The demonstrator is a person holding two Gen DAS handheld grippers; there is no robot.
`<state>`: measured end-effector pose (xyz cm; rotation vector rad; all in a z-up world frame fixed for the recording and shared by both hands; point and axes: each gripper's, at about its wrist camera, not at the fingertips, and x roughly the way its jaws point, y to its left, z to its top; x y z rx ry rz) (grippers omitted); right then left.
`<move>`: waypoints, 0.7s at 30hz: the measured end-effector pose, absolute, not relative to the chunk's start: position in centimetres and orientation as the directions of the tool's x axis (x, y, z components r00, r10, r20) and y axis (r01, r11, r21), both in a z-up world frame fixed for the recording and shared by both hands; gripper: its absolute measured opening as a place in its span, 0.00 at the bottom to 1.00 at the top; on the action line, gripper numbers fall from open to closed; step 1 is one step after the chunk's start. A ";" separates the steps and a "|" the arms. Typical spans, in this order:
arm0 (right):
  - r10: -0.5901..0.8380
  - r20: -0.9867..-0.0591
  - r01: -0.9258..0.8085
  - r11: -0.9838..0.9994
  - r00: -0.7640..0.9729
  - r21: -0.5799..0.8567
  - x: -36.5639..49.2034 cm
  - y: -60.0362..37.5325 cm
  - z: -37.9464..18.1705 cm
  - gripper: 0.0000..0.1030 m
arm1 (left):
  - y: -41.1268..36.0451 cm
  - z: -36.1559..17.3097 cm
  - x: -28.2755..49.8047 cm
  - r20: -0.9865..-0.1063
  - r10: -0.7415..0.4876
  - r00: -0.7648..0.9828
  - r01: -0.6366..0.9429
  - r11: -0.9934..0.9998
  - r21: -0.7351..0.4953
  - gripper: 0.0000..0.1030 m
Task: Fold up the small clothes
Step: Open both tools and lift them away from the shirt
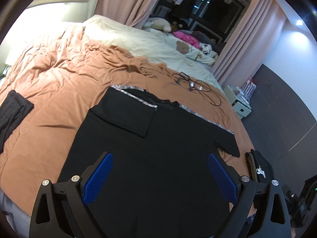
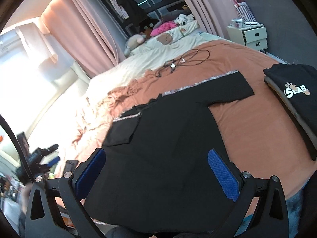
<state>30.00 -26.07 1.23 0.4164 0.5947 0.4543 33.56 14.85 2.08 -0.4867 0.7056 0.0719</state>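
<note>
A black T-shirt [image 1: 158, 144] with silvery patterned shoulder trim lies flat on the orange bedspread [image 1: 59, 91]. Its left sleeve [image 1: 126, 113] is folded in over the body; the right sleeve [image 1: 221, 136] lies spread out. My left gripper [image 1: 160, 178] hovers open over the shirt's lower part, nothing between its blue pads [image 1: 99, 178]. In the right wrist view the same shirt [image 2: 168, 138] runs from the near edge toward the sleeve [image 2: 227, 87]. My right gripper [image 2: 156, 174] is also open above the shirt's lower half, holding nothing.
A stack of folded dark clothes [image 2: 295, 99] with a paw-print logo sits at the bed's right edge. Another black garment [image 1: 13, 111] lies far left. Tangled cables [image 1: 194, 85] rest beyond the shirt. Plush toys [image 1: 160, 24], curtains and a white drawer unit [image 2: 249, 35] stand behind.
</note>
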 end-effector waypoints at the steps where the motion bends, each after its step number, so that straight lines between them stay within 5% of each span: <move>1: 0.510 -0.439 -0.280 0.827 0.740 0.488 29.8 -26.6 1.3 1.00 | 14.6 2.1 33.3 -0.633 -0.099 0.768 -0.220 0.887 -0.406 0.95; 16: 0.492 -0.428 -0.225 0.813 0.758 0.537 31.2 -34.1 1.2 0.99 | 8.3 2.3 36.5 -0.591 -0.198 0.782 -0.077 0.910 -0.407 0.95; 21: 0.460 -0.445 -0.193 0.829 0.768 0.524 34.1 -35.3 0.8 0.85 | 7.0 1.2 39.9 -0.606 -0.221 0.764 -0.046 0.918 -0.394 0.95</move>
